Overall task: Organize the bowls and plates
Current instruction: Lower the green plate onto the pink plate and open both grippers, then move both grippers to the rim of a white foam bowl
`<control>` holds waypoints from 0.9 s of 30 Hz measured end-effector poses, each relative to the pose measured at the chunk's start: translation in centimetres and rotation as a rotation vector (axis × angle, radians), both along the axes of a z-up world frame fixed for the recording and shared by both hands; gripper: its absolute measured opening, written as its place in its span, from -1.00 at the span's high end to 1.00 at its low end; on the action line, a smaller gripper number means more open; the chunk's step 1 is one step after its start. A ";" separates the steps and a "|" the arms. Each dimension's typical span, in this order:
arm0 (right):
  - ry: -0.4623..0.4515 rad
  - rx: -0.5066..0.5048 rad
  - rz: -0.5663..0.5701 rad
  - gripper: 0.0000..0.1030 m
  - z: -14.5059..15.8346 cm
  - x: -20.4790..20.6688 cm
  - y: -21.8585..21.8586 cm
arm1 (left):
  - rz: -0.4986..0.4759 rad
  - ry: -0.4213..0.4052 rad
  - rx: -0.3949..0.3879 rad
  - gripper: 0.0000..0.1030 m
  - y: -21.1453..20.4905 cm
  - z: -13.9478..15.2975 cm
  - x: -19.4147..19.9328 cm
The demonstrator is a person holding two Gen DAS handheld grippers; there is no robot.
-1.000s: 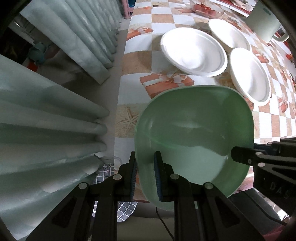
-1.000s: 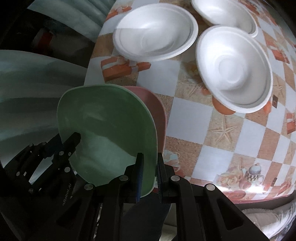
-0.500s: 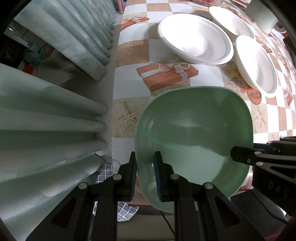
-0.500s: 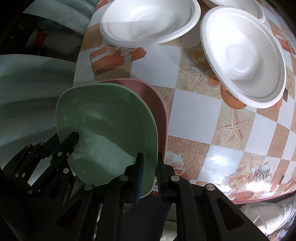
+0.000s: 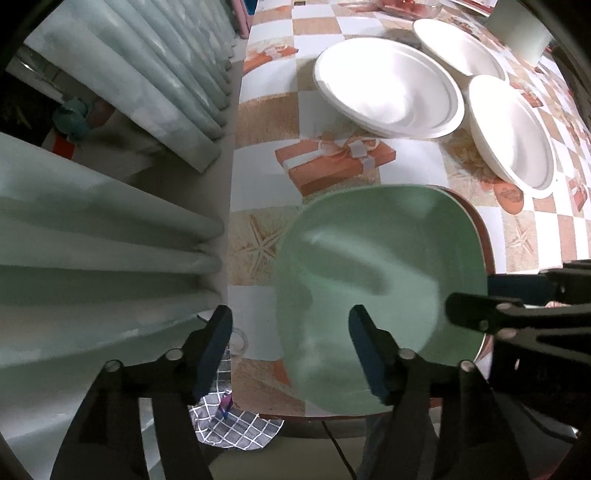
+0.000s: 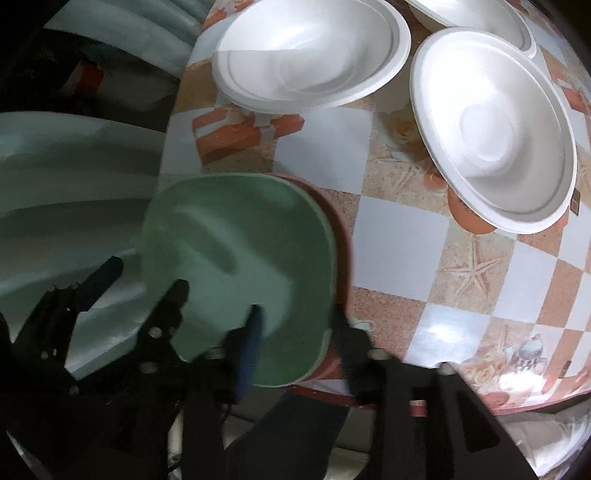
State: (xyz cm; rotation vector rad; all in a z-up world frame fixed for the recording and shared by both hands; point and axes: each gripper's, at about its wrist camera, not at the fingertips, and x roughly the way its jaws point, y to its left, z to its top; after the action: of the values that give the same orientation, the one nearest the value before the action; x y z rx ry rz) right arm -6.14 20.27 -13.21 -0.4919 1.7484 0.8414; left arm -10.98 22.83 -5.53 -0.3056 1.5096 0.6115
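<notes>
A green squarish plate (image 5: 384, 266) (image 6: 240, 240) lies on a pink plate (image 5: 484, 236) (image 6: 344, 236) at the near corner of the checked table (image 5: 266, 122) (image 6: 399, 236). My left gripper (image 5: 290, 332) straddles the green plate's left rim. Its jaws are opening and the pads stand clear of the rim. My right gripper (image 6: 297, 328) straddles the opposite rim, jaws also opening, pads off it. Three white foam bowls (image 5: 388, 88) (image 5: 513, 129) (image 5: 458, 48) sit farther back on the table.
Pale green curtain folds (image 5: 110, 221) hang close along the table's left edge. A white container (image 5: 524, 33) stands at the far right. A checked cloth (image 5: 236, 424) lies on the floor below the table's near edge.
Both grippers were shut on the green plate's opposite rims. Now both sets of jaws have spread apart, and the green plate rests lower, on the pink plate.
</notes>
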 end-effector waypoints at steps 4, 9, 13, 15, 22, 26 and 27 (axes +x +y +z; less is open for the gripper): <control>-0.066 0.035 0.009 -0.38 1.8 0.3 0.2 | 0.018 -0.018 -0.006 -0.58 0.2 0.7 0.1; -0.091 0.078 -0.020 -0.38 3.1 0.7 -0.6 | 0.014 -0.054 -0.008 -0.72 0.5 1.8 0.8; -0.116 0.094 -0.076 -0.38 4.0 1.9 -2.2 | 0.018 -0.112 -0.046 -0.74 0.3 2.9 1.4; -0.124 0.097 -0.116 -0.38 4.3 3.4 -2.9 | 0.017 -0.145 -0.055 -0.75 0.2 3.6 1.9; -0.172 0.073 -0.271 -0.38 5.4 7.3 -7.6 | -0.037 -0.216 -0.105 -0.77 -0.9 5.3 4.8; -0.189 0.046 -0.332 -0.38 6.2 9.1 -10.8 | -0.063 -0.230 -0.164 -0.77 -2.0 5.3 6.8; -0.191 0.037 -0.347 -0.38 6.2 9.4 -11.4 | -0.069 -0.231 -0.173 -0.77 -2.3 5.3 7.2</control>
State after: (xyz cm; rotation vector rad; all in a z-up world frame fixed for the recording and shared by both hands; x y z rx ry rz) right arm 3.27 8.88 -7.02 -0.2256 1.5788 0.5605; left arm -3.77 20.51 -0.25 -0.4404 1.3453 0.3775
